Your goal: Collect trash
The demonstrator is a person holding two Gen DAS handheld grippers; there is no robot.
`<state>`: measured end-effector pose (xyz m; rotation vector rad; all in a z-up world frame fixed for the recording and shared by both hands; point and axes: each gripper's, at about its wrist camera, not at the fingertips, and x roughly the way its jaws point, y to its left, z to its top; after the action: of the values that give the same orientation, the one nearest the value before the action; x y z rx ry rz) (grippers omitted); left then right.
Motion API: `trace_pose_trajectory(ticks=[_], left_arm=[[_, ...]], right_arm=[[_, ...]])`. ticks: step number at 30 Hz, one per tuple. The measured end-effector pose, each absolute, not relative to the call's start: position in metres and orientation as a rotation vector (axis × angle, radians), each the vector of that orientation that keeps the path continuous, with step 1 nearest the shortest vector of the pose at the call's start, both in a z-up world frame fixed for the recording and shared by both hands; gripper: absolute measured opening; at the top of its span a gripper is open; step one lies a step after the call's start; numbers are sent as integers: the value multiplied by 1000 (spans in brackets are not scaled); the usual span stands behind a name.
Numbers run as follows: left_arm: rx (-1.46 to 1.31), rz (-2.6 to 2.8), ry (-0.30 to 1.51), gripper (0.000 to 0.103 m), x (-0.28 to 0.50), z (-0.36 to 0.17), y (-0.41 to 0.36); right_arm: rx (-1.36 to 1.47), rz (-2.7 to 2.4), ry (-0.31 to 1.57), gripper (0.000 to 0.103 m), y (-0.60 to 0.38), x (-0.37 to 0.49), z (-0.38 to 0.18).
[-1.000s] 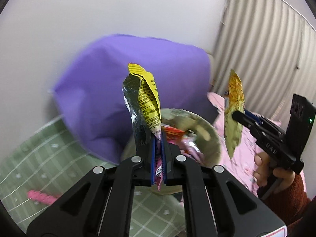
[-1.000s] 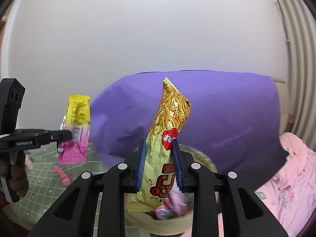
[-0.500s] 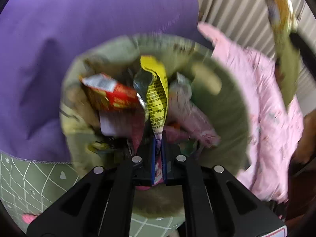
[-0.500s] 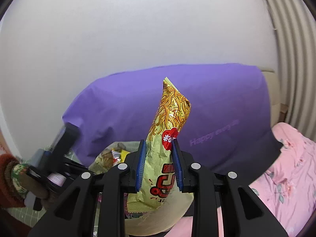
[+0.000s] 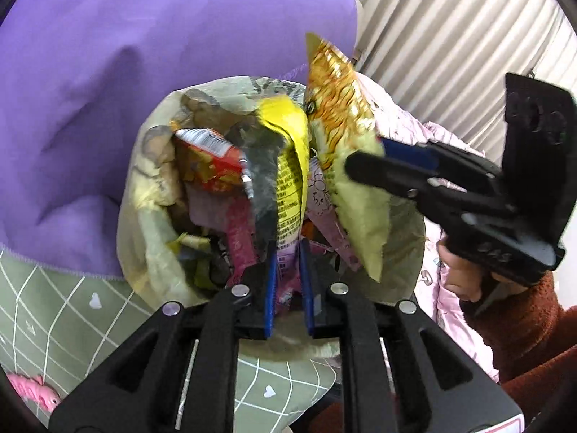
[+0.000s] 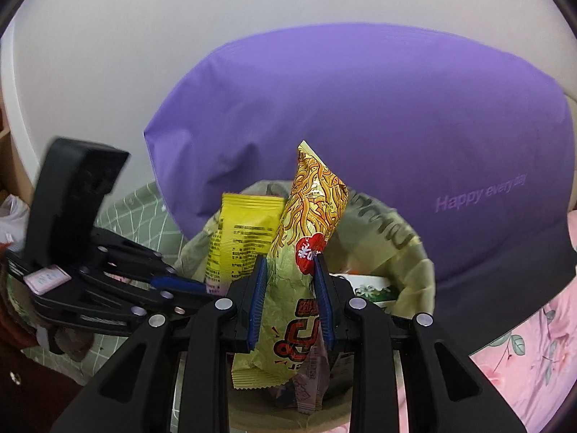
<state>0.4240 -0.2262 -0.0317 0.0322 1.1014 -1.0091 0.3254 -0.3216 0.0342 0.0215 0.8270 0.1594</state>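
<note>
A bin lined with a pale yellow-green bag [image 5: 144, 195] [image 6: 407, 238] holds several wrappers. My left gripper [image 5: 288, 288] [image 6: 202, 287] hangs over its mouth and its jaws are opening. A yellow and pink wrapper [image 5: 288, 180] [image 6: 241, 238] stands between the blue pads, with a gap on each side. My right gripper [image 6: 290, 299] [image 5: 364, 166] is shut on a yellow-green noodle snack packet [image 6: 313, 202] [image 5: 335, 108]. It holds the packet upright over the right side of the bin, close beside the other wrapper.
A large purple pillow [image 5: 144, 72] [image 6: 396, 126] leans against the wall behind the bin. A green checked sheet [image 5: 54, 306] with a small pink item [image 5: 32, 393] lies to the left, pink floral bedding [image 6: 523, 361] to the right, and a curtain [image 5: 450, 36] behind.
Both grippers have come down and tilted over the bin's mouth. The left jaws have parted around the yellow wrapper. The right gripper has brought its packet up beside the left one.
</note>
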Motion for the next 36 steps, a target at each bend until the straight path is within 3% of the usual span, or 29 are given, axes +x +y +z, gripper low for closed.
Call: trace_pose_trajectory(ticks=[11,14,17,20,28,36], left_arm=[[-128,-874,1091,17,422,-34,-191],[-190,-841,1068,18,418,-30,-168],[-201,-812,1004,32,407,-21,-141],[-251,-782,940,39,385,-9,-107],[-297,-581,847,61,301,11,-13],[-210,-279,796,63,190,26,39]], right_arm=[[-26,170,944,26,-337,340,9],[-29,157,936,33,-338,342,12],[-44,137,927,43,-334,337,14],[-90,101,874,53,-322,319,21],[-17,100,704,54,-261,242,65],[15,253,733,54,-166,159,61]])
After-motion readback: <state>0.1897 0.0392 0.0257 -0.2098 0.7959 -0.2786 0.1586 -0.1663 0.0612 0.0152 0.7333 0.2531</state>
